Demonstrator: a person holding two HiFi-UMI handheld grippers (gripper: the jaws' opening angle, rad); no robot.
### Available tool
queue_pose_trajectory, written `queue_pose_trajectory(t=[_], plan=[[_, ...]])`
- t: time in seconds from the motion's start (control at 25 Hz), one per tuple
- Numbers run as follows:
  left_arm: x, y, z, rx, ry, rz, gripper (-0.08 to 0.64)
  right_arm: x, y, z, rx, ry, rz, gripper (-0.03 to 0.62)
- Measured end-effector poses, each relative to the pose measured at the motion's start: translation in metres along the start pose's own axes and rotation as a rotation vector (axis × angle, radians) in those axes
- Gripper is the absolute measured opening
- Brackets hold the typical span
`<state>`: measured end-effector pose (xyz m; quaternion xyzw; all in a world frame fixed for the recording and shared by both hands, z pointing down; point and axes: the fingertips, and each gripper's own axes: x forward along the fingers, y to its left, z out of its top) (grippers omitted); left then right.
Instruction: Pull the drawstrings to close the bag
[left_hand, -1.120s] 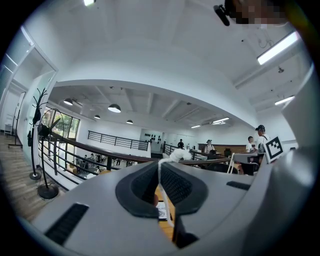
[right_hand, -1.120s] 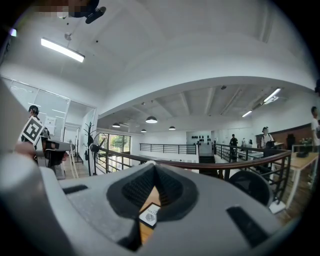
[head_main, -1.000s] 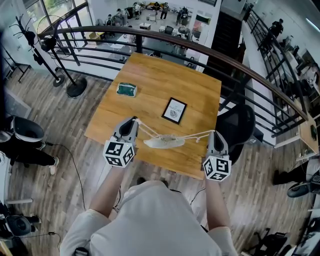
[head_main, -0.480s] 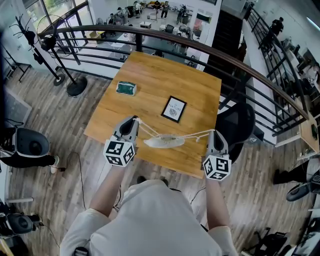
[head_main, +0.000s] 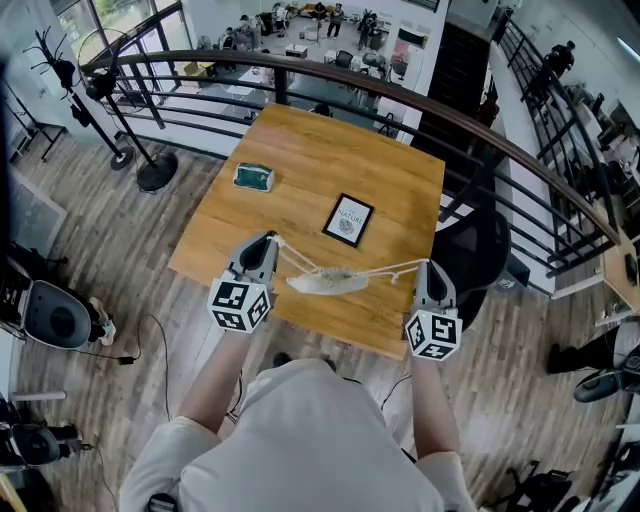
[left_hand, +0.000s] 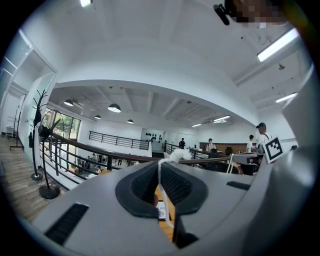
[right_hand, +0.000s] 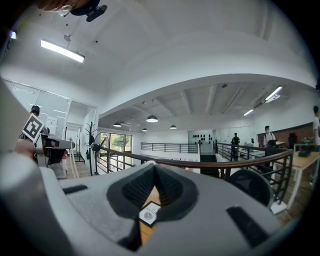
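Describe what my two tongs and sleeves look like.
Both the left tongs and right tongs have grey bodies with dark ribbed pads, each carrying a white cube of black square markers. The sleeves are short and pale.

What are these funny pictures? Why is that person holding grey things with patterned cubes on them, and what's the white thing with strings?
There is no robot here. A person holds a grey pincer tool in each hand: the left gripper and the right gripper. The patterned cubes are part of the tools. The top-down picture comes from a camera on the person's head. The two round pictures come from cameras riding on the grippers, each looking along its own jaws. On the wooden table lie a small green pad, a black-framed card and a flat white cloth bag. Both grippers are shut on the bag's white drawstrings, which stretch out to either side. The left gripper's picture shows a cord pinched between its jaws.
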<state>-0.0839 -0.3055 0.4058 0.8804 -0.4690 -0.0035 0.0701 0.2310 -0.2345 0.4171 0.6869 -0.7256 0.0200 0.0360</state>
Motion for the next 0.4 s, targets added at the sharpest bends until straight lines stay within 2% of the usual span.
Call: queue_pose_trajectory(t=[0.4], plan=[[0.0041,0.0012,-0.0012,-0.003,-0.003,0.022,0.0,0.0092,-0.0055,0.0012,-0.008,-0.007,0.016,0.002]])
